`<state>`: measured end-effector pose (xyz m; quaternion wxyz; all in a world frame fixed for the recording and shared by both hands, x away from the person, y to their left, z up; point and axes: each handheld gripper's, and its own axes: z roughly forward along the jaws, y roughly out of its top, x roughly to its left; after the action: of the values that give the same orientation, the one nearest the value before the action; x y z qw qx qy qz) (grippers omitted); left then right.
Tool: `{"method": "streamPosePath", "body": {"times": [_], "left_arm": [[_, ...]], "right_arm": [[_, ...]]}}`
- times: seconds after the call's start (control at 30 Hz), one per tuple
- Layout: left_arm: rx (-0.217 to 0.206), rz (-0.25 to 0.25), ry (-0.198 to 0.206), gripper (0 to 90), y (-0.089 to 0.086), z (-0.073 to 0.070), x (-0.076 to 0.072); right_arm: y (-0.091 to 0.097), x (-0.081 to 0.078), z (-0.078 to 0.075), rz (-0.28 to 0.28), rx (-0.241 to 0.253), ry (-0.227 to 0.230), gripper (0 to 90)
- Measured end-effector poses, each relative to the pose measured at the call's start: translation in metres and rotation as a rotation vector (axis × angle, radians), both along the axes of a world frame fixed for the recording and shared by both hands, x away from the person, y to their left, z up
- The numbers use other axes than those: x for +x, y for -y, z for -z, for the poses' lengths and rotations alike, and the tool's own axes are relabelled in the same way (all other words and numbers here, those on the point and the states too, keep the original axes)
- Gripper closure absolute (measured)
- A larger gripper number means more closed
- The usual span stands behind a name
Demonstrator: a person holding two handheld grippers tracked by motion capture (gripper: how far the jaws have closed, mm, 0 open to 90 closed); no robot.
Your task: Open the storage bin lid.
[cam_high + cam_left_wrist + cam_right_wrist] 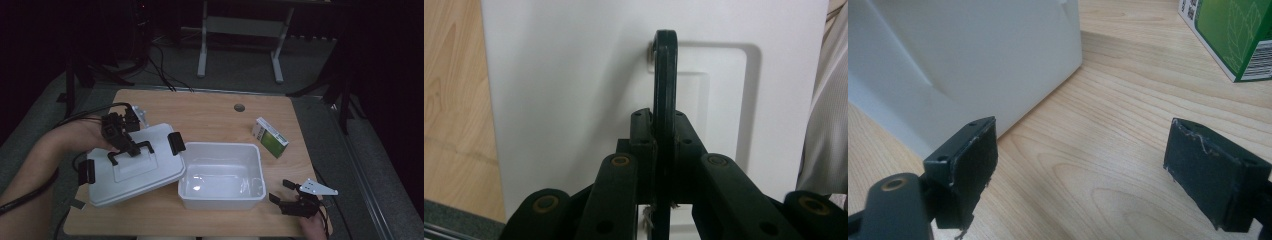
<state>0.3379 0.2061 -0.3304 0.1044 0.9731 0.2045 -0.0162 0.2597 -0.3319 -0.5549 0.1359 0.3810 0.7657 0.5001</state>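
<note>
Lid handle sits clamped inside the left hand-held gripper

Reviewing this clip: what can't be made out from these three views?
- Lid underside: hidden in the high view by the lid itself, held by its handle in the left gripper.
- Tub floor: glare in the high view blurs any small contents.
- Green box: cut off by the right gripper view's top and right edges; its print is too small in the high view.
- Right gripper: open, its body is below the frame.
</note>
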Motion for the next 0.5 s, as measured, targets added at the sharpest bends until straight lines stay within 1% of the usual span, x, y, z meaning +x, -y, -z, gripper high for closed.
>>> {"method": "streamPosePath", "body": {"times": [0.03, 0.07, 0.1, 0.17, 0.2, 0.27, 0.37, 0.4, 0.43, 0.5], "left_arm": [[0.000, 0.000, 0.000, 83.9, 0.000, 0.000, 0.000], [0.002, -0.028, 0.001, 84.0, -0.011, 0.005, 0.001], [-0.001, -0.038, 0.004, 84.0, -0.014, 0.007, 0.001], [0.006, -0.051, -0.005, 84.0, -0.020, 0.013, 0.002], [0.003, -0.060, -0.008, 84.0, -0.022, 0.017, 0.003], [0.001, -0.057, -0.022, 83.9, -0.023, 0.024, 0.003], [0.003, -0.059, -0.027, 84.0, -0.024, 0.035, 0.004], [0.003, -0.059, -0.027, 83.9, -0.024, 0.035, 0.004], [0.010, -0.062, -0.035, 83.9, -0.025, 0.043, 0.005], [0.020, -0.066, -0.042, 83.9, -0.026, 0.051, 0.006]], "right_arm": [[0.000, 0.000, 0.000, 0.000, 0.000, -0.001, 13.6], [0.000, 0.000, 0.000, 0.000, 0.000, -0.003, 13.6], [0.000, 0.000, 0.000, 0.000, -0.001, -0.001, 13.6], [0.000, 0.000, 0.000, 0.000, 0.001, 0.002, 13.6], [0.000, 0.000, 0.000, 0.000, 0.002, 0.002, 13.5], [0.000, 0.000, 0.000, 0.002, 0.002, 0.002, 13.6], [0.000, 0.000, 0.000, 0.001, -0.001, 0.000, 13.6], [0.000, 0.000, 0.000, 0.001, -0.001, 0.000, 13.6], [0.000, 0.000, 0.000, 0.000, 0.000, -0.002, 13.6], [0.000, 0.000, 0.000, 0.001, 0.002, -0.001, 13.6]]}}
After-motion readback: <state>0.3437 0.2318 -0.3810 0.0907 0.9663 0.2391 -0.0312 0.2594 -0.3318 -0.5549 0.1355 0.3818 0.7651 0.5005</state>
